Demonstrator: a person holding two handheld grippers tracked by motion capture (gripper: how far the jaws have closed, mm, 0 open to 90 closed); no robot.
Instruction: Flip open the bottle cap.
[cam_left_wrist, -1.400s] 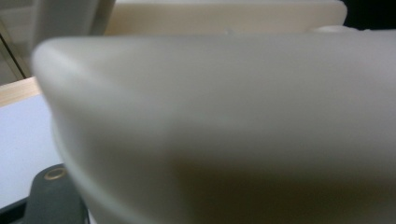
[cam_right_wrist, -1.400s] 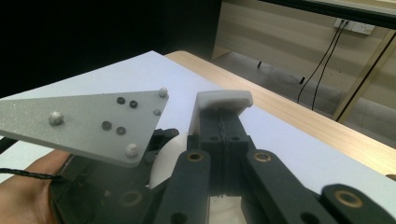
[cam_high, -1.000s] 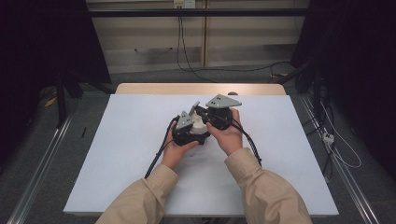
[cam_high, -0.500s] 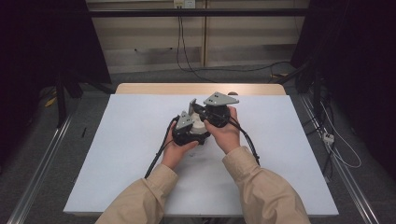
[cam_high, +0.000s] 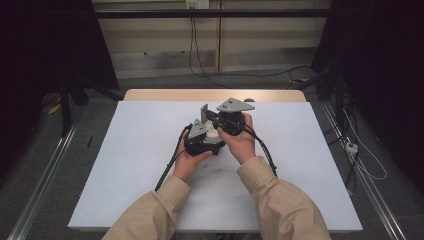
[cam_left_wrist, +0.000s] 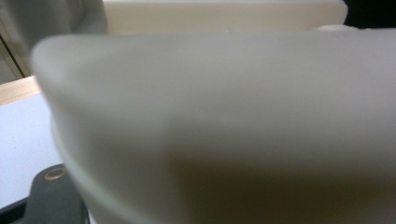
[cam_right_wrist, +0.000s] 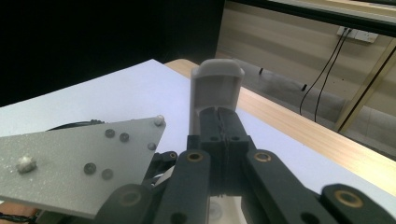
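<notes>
Both hands hold their grippers close together over the middle of the white table top (cam_high: 310, 150). My right gripper (cam_high: 204, 111) points up and to the left; in the right gripper view its black jaws lie pressed together, shut, ending in grey fingertips (cam_right_wrist: 217, 88) with nothing between them. My left gripper (cam_high: 202, 137) sits just below and left of it, its grey plate (cam_right_wrist: 70, 158) close under the right jaws. In the left gripper view a blurred pale grey surface (cam_left_wrist: 224, 126) sits right in front of the camera and hides the jaws.
A wooden strip (cam_high: 215, 95) runs along the table's far edge. Black cables (cam_high: 167, 170) trail from the grippers across the sheet toward the person. Metal rails (cam_high: 45, 185) flank the table on the floor, and more cables (cam_high: 250, 74) lie behind it.
</notes>
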